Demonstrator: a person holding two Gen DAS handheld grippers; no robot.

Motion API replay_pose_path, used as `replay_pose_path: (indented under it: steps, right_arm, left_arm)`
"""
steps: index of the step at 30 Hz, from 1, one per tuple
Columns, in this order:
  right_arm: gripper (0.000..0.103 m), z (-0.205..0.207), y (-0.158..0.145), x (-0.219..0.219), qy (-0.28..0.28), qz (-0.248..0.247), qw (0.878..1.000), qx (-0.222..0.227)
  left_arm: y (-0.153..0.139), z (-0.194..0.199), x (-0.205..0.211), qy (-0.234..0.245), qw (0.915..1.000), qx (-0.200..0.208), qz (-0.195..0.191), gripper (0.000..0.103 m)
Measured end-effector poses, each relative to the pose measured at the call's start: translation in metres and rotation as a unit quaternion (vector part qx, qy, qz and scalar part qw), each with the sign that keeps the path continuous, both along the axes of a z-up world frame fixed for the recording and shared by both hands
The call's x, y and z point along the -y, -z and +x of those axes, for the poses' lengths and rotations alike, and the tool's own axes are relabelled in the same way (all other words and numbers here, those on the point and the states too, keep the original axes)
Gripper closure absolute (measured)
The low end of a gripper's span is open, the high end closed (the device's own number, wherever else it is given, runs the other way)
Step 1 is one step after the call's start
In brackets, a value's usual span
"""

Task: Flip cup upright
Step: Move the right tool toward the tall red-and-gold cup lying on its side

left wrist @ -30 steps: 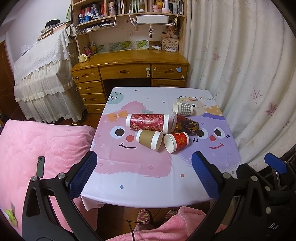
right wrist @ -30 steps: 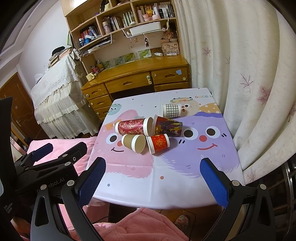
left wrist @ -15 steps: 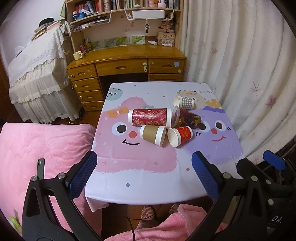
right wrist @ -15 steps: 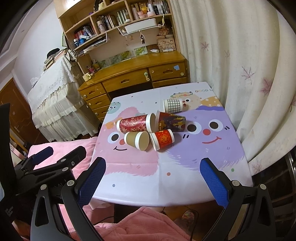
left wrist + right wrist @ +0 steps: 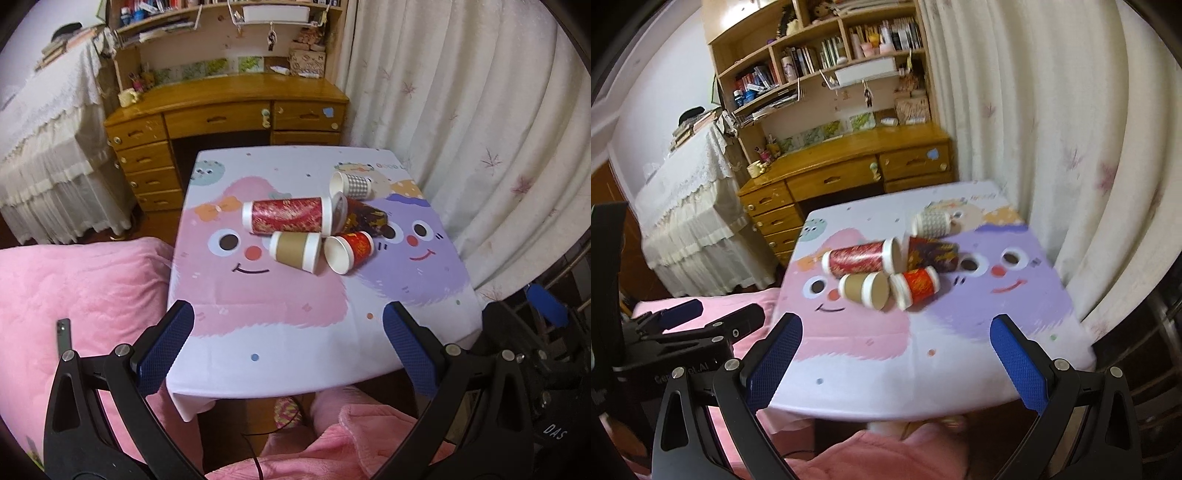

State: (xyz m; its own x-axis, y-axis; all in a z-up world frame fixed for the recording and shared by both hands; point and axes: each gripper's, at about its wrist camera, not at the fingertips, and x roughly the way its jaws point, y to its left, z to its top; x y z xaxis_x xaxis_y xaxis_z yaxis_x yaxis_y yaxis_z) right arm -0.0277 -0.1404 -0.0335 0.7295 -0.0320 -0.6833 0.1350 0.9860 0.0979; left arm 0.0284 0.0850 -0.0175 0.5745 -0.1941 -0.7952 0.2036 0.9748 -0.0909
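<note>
Several paper cups lie on their sides in a cluster mid-table: a tall red cup (image 5: 288, 219) (image 5: 862, 258), a brown cup (image 5: 295, 251) (image 5: 864, 290), a small red cup (image 5: 349, 251) (image 5: 916, 286), a dark patterned cup (image 5: 364, 219) (image 5: 932, 254) and a checked cup (image 5: 351, 184) (image 5: 931, 223). My left gripper (image 5: 288, 354) is open and empty, short of the table's near edge. My right gripper (image 5: 895, 360) is open and empty over the near edge. The left gripper also shows at the left of the right wrist view (image 5: 698, 328).
The table (image 5: 295, 332) has a cartoon cloth. A pink blanket (image 5: 74, 295) lies to the left with a phone (image 5: 63, 334) on it. A wooden desk (image 5: 229, 114) stands behind, curtains (image 5: 461, 129) at the right. Pink-clad legs (image 5: 351, 443) are below.
Both grippers have drawn back and tilted; the table and cups sit higher and farther in view. The right wrist view is blurred by motion. The cups have not moved.
</note>
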Motion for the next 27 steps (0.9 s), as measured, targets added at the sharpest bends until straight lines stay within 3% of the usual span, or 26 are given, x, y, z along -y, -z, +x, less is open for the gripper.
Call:
replay_pose_path:
  steps: [10, 17, 22, 25, 27]
  right_arm:
    - [0.0, 0.02, 0.002, -0.008, -0.034, -0.07, 0.997, -0.011]
    - [0.0, 0.078, 0.032, 0.004, -0.077, -0.122, 0.989, -0.033]
    - [0.0, 0.136, 0.059, 0.016, -0.102, -0.111, 0.987, -0.056]
    - [0.0, 0.171, 0.08, 0.021, -0.113, -0.1, 0.986, -0.073]
    - [0.0, 0.197, 0.097, 0.026, -0.115, -0.096, 0.985, -0.084]
  left_arm:
    - [0.031, 0.04, 0.012, 0.065, 0.997, -0.036, 0.018, 0.002]
    - [0.061, 0.102, 0.025, 0.099, 0.9894, -0.069, 0.081, 0.002]
    - [0.078, 0.156, 0.044, 0.158, 0.9747, -0.081, 0.136, 0.002]
    - [0.092, 0.187, 0.065, 0.21, 0.9569, -0.068, 0.188, 0.002]
    - [0.109, 0.212, 0.082, 0.242, 0.9396, -0.069, 0.232, 0.002]
